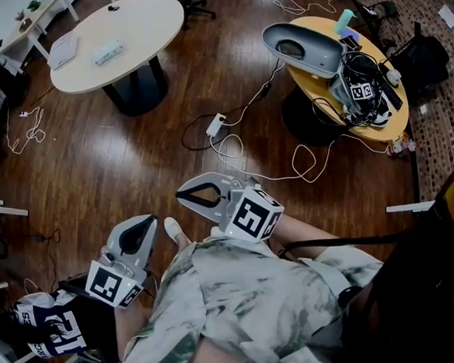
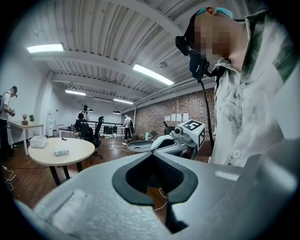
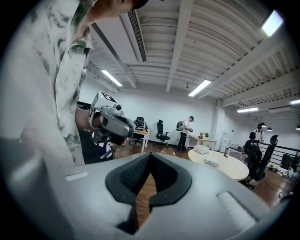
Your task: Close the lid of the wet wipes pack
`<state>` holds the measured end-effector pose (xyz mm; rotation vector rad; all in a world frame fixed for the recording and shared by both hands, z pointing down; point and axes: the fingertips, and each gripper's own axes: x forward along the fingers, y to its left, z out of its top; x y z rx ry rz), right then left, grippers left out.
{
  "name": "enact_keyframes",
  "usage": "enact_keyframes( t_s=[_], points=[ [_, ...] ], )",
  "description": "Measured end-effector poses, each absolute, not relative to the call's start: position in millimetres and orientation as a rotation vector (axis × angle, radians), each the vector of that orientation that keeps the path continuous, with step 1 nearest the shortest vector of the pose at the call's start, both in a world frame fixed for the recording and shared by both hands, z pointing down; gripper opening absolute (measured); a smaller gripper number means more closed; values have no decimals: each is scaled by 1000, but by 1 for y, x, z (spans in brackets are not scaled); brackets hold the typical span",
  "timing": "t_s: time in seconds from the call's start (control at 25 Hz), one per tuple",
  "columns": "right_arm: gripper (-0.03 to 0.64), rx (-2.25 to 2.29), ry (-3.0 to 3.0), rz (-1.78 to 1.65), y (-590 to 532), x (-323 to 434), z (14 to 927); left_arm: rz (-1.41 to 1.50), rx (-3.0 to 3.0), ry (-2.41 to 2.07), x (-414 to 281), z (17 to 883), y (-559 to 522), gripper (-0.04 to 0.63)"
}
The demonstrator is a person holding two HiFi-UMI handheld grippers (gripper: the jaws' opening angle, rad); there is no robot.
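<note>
Left gripper (image 1: 141,227) and right gripper (image 1: 189,194) held by person's waist, both closed and empty, wipes pack (image 1: 108,52) lay on distant round table (image 1: 148,22)

A round cream-topped surface (image 1: 137,26) stands far ahead of the left tongs (image 1: 143,222); a white plastic power strip (image 1: 216,124) lies on dark wooden floor (image 1: 136,160) beyond the right tongs (image 1: 185,193).

Wet wipes pack (image 1: 108,52) on round table (image 1: 148,26)
</note>
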<state>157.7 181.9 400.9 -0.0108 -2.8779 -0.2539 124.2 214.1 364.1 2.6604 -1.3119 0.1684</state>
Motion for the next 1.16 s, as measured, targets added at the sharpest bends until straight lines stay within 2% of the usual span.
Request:
enact_keyframes(
  t_s=[1.16],
  points=[
    [8, 55, -2879, -241, 183, 186, 411, 205, 2682, -1252, 150, 370, 211, 2]
  ],
)
